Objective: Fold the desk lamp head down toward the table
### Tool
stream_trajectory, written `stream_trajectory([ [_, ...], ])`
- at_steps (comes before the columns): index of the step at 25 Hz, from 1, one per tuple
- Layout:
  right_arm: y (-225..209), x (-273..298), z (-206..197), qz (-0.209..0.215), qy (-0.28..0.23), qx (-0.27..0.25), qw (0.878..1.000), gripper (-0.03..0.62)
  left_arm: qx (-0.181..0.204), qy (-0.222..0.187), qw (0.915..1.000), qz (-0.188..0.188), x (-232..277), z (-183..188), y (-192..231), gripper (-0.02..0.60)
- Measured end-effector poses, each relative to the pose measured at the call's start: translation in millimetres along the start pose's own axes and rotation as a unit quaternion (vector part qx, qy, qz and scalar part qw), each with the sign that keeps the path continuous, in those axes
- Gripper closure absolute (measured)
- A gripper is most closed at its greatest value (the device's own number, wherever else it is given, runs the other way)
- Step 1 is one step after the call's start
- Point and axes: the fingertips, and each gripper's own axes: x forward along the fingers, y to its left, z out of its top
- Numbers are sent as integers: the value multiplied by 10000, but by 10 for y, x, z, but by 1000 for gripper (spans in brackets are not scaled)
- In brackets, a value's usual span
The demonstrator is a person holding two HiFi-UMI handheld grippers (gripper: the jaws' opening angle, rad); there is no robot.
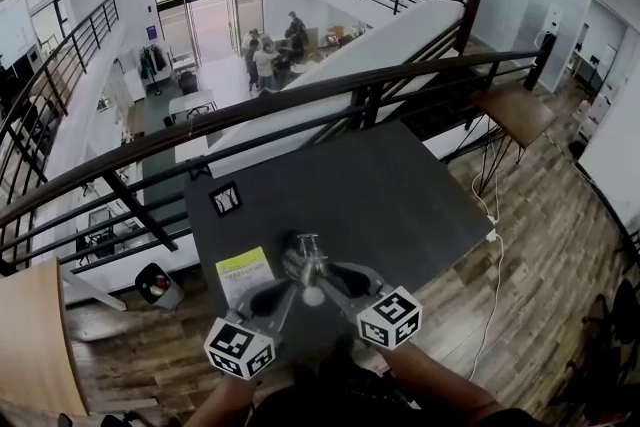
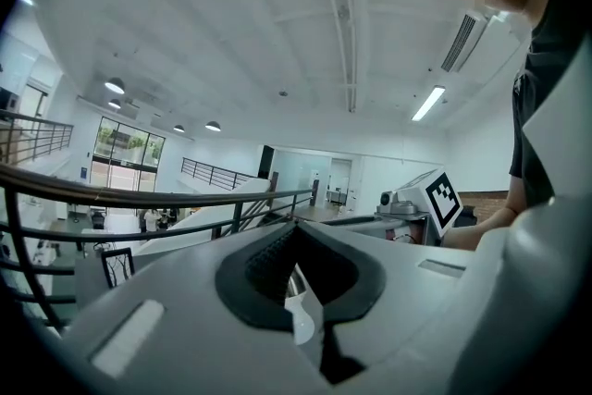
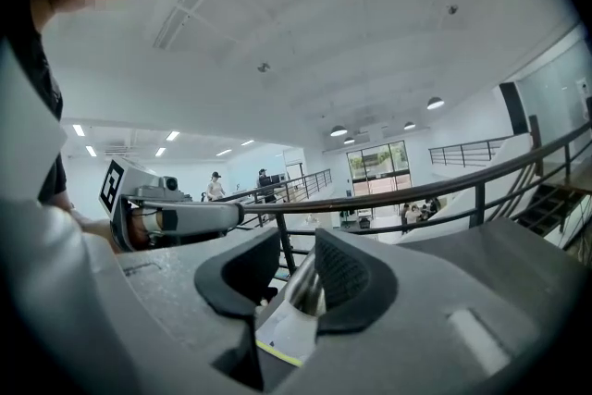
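The desk lamp [image 1: 303,257] is a small silvery thing with a white ball below it, at the near edge of the dark table [image 1: 400,185]. Both grippers meet on it from the near side. My left gripper [image 1: 291,278] comes in from the lower left. In the left gripper view its jaws [image 2: 294,277] stand close together around the lamp's silver stem [image 2: 293,287]. My right gripper [image 1: 324,275] reaches in from the lower right. In the right gripper view the stem [image 3: 307,284] lies between its parted jaws [image 3: 294,277], beside one pad and apart from the other.
A yellow-green sheet [image 1: 243,273] lies on the table left of the lamp, and a square marker card [image 1: 225,198] sits farther back. A dark railing [image 1: 300,100] runs behind the table over a drop to a lower floor. A white cable [image 1: 495,245] hangs at the table's right corner.
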Motion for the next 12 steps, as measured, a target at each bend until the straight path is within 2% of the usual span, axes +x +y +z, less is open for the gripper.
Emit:
stream_trajectory([
  [7,-203,308,-180,178,497,155,9985,395,-155,89,9998,115,203,-33,186,580],
  [12,-261,453,-321,380,767,234,9961,381,-295,58,9995,116,321,-57,252,580],
])
